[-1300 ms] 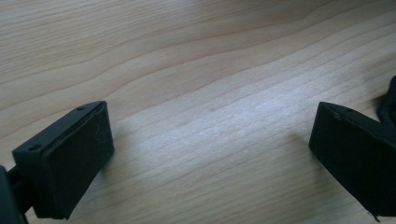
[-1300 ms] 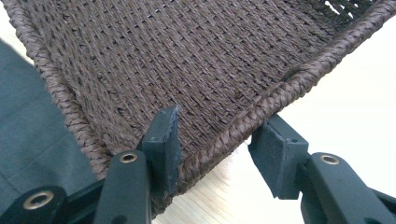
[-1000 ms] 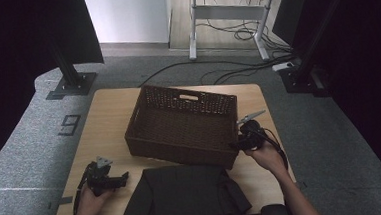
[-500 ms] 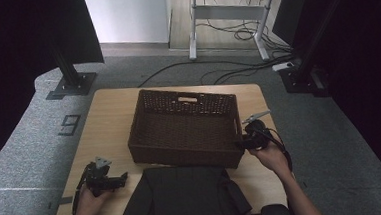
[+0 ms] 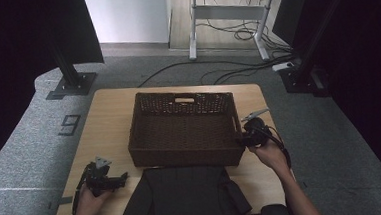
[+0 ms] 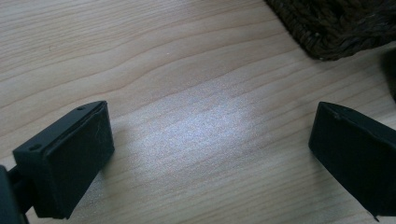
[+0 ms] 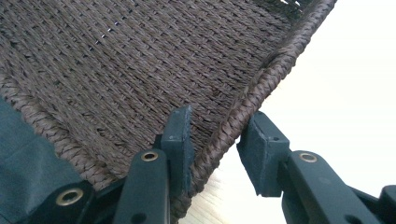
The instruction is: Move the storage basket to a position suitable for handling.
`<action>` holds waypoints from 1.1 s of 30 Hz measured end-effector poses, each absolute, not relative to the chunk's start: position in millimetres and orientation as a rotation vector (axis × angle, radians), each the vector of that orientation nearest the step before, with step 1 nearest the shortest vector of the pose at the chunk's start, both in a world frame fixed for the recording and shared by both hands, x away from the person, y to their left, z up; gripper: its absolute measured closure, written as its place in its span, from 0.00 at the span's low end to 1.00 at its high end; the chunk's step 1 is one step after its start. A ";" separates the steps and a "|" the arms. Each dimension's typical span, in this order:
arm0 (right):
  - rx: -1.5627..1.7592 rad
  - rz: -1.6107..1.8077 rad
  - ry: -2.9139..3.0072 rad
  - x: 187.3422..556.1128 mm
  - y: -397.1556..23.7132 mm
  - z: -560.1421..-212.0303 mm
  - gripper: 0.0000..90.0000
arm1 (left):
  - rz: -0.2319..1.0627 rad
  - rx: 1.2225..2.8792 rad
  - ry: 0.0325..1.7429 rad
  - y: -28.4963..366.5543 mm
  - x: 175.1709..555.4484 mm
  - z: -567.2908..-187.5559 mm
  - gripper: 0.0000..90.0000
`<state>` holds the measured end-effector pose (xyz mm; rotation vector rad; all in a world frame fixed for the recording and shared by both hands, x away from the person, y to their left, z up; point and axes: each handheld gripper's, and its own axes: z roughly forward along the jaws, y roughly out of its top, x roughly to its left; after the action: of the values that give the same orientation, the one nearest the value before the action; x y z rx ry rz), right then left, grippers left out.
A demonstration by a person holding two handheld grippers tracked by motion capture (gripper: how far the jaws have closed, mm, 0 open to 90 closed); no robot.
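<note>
The right hand-held gripper (image 5: 242, 137) straddles the right wall of a dark woven basket (image 5: 183, 123) on the wooden worktop (image 5: 109, 122). Its jaws have just been closing, one pad inside the rim, one outside, a gap showing. The left hand-held gripper (image 5: 121, 178) rests wide open and empty, near a dark folded garment (image 5: 183, 193).

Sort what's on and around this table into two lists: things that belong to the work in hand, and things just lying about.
In the work:
- woven basket, its right wall standing between the jaws of the right hand-held gripper, which have just been closing
- dark folded garment at the table's near edge, likely next

Lying about:
- left hand-held gripper, open over bare table
- floor cables
- desk frame behind
</note>
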<state>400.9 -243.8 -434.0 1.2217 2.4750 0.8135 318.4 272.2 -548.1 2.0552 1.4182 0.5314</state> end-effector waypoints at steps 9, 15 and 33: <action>1.214 0.825 2.481 395.2 -234.1 -434.9 0.69 | 0.532 2.055 1.419 272.1 318.3 -548.1 0.00; 1.223 0.872 2.477 395.6 -237.6 -436.3 0.68 | 0.532 2.054 1.420 272.1 318.2 -548.1 0.00; 1.150 0.989 2.325 383.2 -259.7 -417.9 0.16 | 0.535 2.049 1.426 271.2 317.3 -548.1 0.00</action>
<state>383.2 -259.7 -417.9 1.1500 2.3253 0.9887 317.3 271.2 -548.1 2.0491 1.4258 0.5346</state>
